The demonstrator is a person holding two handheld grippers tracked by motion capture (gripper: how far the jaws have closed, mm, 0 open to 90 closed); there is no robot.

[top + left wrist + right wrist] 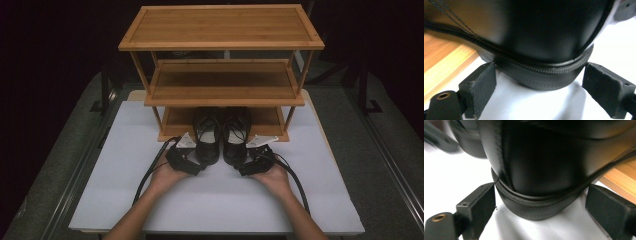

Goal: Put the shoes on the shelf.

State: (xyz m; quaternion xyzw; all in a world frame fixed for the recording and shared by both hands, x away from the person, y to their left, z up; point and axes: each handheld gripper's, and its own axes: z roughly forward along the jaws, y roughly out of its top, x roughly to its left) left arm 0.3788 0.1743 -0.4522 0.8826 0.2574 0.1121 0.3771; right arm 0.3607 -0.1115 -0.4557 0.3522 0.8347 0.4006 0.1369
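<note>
Bare tabletop [125, 165] beside shoes [221, 142]

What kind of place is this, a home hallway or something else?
Probably a staged recording setup, not a home: a white table ringed by dark curtains, a bamboo shoe rack with one pair of black shoes, and a cabled claw in each hand.

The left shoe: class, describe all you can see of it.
The left shoe is black, smooth and glossy like leather, with laces and a ribbed welt above a dark sole. It stands upright beside its twin, half on the rack's bottom shelf, half on the white board. The left hand-held gripper's jaws flank its protruding end.
</note>
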